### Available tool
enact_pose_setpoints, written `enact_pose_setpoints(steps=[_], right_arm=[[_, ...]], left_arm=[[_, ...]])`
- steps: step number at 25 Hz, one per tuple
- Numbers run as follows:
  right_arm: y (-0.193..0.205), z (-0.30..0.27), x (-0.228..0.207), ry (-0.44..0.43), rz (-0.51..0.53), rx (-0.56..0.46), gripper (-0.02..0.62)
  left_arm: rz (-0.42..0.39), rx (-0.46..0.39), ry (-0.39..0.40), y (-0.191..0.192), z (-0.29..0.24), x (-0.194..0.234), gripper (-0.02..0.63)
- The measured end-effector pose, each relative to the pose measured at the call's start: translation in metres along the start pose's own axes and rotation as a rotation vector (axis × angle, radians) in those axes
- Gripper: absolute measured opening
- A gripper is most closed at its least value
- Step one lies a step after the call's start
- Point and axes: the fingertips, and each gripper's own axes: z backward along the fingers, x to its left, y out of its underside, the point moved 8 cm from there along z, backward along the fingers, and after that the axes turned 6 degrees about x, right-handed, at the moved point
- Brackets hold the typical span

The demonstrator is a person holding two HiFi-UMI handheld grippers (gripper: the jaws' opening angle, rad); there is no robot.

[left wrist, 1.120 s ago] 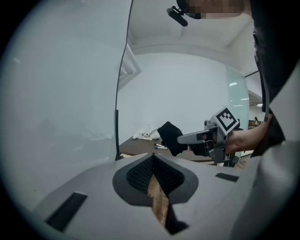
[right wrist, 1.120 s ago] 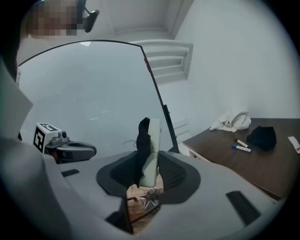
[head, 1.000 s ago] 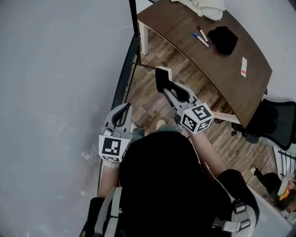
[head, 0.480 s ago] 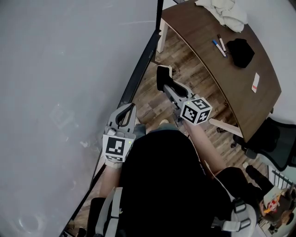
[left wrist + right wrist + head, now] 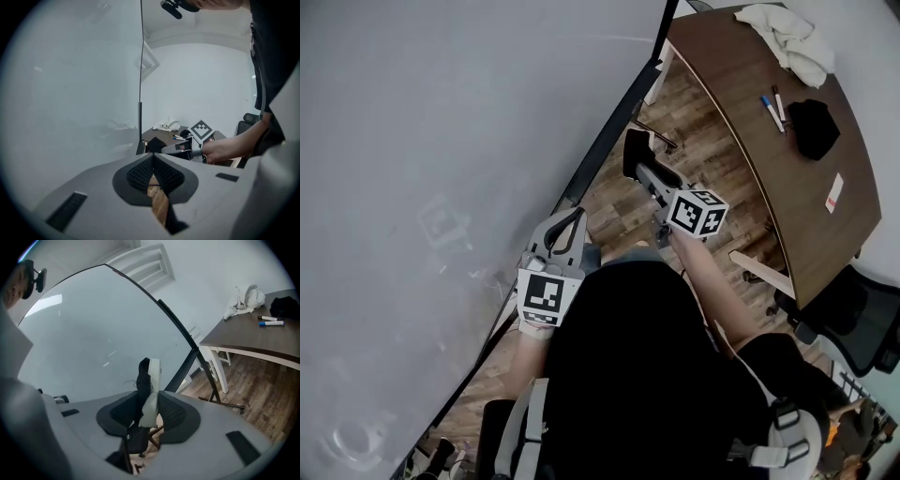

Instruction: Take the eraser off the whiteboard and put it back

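While the left hand-held gripper [image 5: 569, 221] is clenched empty, the right hand-held gripper [image 5: 640, 169] grasps the eraser [image 5: 149, 380], the whiteboard [image 5: 93, 333] ahead-left of it.

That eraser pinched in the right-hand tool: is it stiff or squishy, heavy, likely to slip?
The eraser is probably light: the right gripper holds it by its lower end alone. Its pale back looks like stiff plastic, so it likely won't flop; the dark felt face probably gives a little. Pinched so low, it might pivot if bumped.
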Motion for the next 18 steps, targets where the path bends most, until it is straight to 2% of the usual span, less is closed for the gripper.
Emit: enact_pose_setpoints(steps=[18], right_arm=[[0.03, -0.079, -0.016, -0.025, -0.175, 0.095, 0.143]], left_arm=[[0.001, 0.069, -0.033, 0.021, 0.008, 0.016, 0.008]])
